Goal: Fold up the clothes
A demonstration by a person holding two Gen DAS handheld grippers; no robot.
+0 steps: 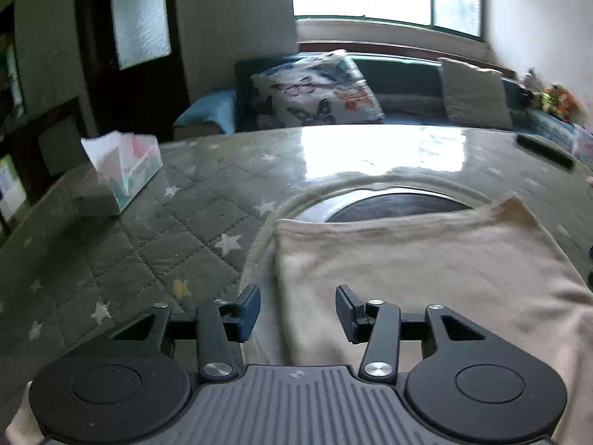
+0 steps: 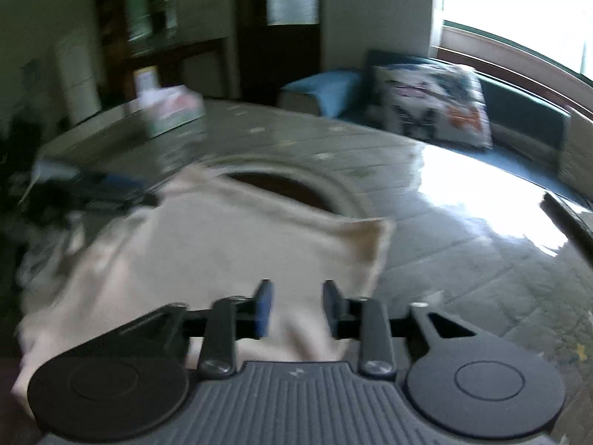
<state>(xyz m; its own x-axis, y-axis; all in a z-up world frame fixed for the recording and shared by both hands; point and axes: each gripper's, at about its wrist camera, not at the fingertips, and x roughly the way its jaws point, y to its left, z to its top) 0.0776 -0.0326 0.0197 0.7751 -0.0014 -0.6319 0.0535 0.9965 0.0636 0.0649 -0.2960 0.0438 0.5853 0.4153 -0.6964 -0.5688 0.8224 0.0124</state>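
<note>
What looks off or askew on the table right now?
Nothing spilled or damaged. The cream garment lies folded but slightly skewed, its far right corner peaking up, partly covering the round inset in the table. The tissue box sits upright.

garment (image 1: pixel 426 259): matt cream cloth | table cover (image 1: pixel 148 237): quilted fabric, glossy film | left gripper (image 1: pixel 297 309): matt black plastic

A: How many garments? 
B: 1 cream garment (image 1: pixel 426 259) on the table (image 1: pixel 148 230).
A: Cushions? 
B: 2: 1 butterfly cushion (image 1: pixel 315 92), 1 plain cushion (image 1: pixel 474 92).
A: Anything else? 
B: 1 tissue box (image 1: pixel 122 170), 2 grippers.
</note>
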